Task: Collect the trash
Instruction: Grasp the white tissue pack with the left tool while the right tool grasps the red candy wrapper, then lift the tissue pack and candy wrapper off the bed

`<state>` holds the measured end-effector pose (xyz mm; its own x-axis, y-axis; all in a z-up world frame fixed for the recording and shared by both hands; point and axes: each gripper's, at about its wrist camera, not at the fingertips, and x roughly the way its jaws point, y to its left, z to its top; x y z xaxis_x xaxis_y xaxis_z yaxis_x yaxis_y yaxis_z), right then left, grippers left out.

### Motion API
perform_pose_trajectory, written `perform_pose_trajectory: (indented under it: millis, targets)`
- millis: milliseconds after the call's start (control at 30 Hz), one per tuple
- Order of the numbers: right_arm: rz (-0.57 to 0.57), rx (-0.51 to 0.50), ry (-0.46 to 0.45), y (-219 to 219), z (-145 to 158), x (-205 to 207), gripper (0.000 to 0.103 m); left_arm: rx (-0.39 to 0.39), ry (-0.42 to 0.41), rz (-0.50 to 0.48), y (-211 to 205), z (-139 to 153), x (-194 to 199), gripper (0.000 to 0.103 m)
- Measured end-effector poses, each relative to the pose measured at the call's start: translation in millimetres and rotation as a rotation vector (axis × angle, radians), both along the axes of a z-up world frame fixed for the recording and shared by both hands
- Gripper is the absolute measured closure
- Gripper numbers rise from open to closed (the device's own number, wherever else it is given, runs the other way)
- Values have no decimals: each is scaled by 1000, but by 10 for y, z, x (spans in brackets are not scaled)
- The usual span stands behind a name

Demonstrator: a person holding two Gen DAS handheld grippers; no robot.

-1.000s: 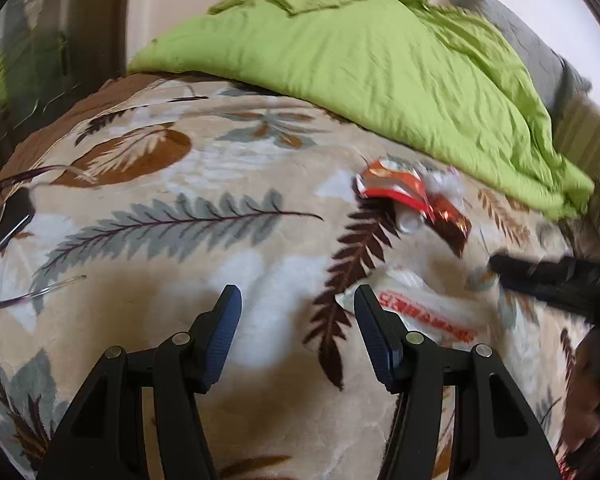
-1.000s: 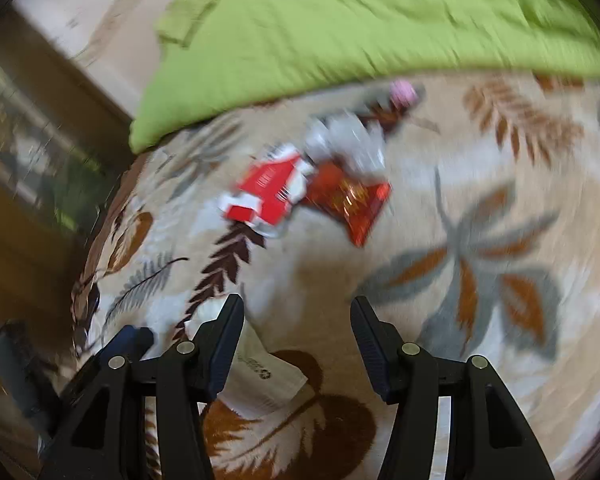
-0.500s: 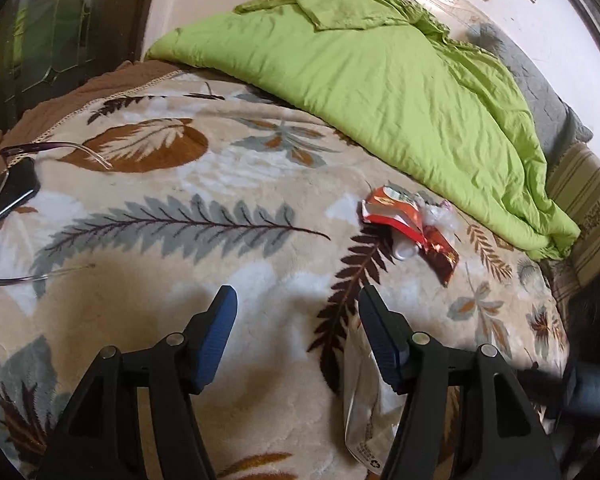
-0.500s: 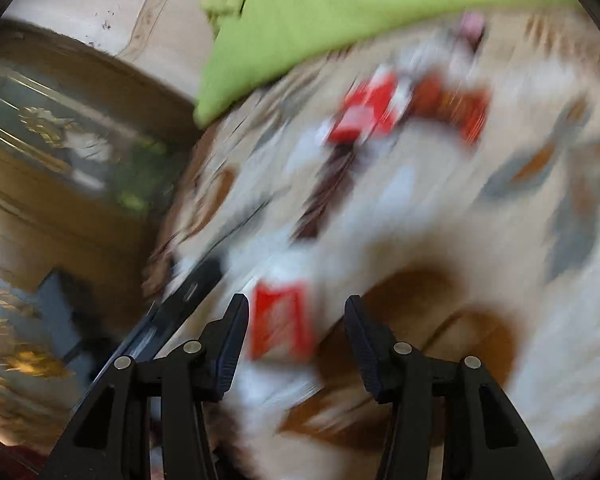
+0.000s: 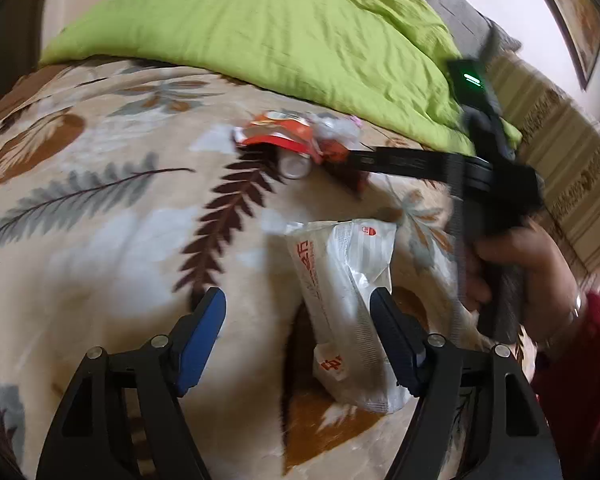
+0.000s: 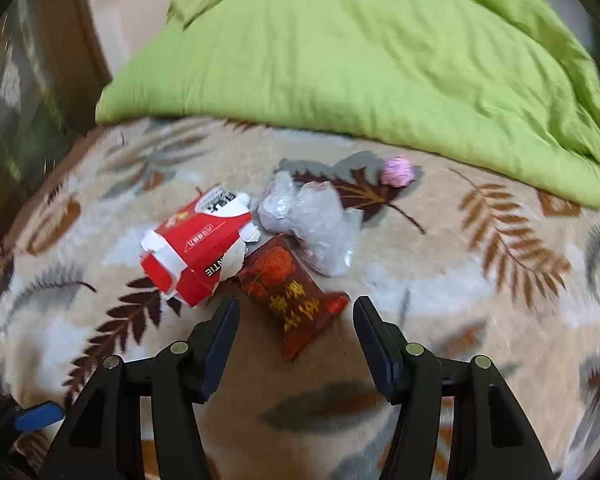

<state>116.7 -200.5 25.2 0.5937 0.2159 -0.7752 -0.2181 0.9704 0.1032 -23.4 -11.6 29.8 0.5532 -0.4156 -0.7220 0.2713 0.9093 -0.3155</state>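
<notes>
A white wrapper with red print (image 5: 347, 304) lies on the leaf-patterned blanket, its near end between the fingers of my open left gripper (image 5: 298, 312). Further off sits a heap of trash: a torn red and white carton (image 6: 198, 246), a dark red snack packet (image 6: 296, 300), a crumpled clear bag (image 6: 311, 220) and a small pink ball (image 6: 397, 171). My right gripper (image 6: 296, 320) is open, with the dark red packet's near end lying between its fingers. In the left wrist view the right gripper's fingers (image 5: 383, 160) reach toward the heap (image 5: 284, 140), held by a hand (image 5: 527, 264).
A green quilt (image 6: 359, 52) covers the far side of the bed. A striped pillow (image 5: 555, 148) lies at the right. Dark wooden furniture (image 6: 28, 80) stands at the left edge. The left gripper's blue pad (image 6: 38, 416) shows at the lower left of the right wrist view.
The right gripper swung from the white wrapper back to the heap, now straddling the dark red packet. The left gripper moved right and now has the white wrapper between its fingers.
</notes>
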Motion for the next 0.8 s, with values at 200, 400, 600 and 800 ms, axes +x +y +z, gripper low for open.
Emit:
perform_pose_trajectory:
  millis: [200,400,600,800]
  targets:
    - [25,-27,23,35,-147,101,56,23,-8,-17,-87,-7,-3,29]
    - [-34,40,24,-122,7,-262,68,27,-6,-29,-119,-12,18,27]
    - [-134,157,-5,-426,195,-1008,68,54,-20,-87,-267,-36,-5,27]
    - [-242,252,-31,-549,231,-1717,68,97,16,-104,-524,-186,96,27]
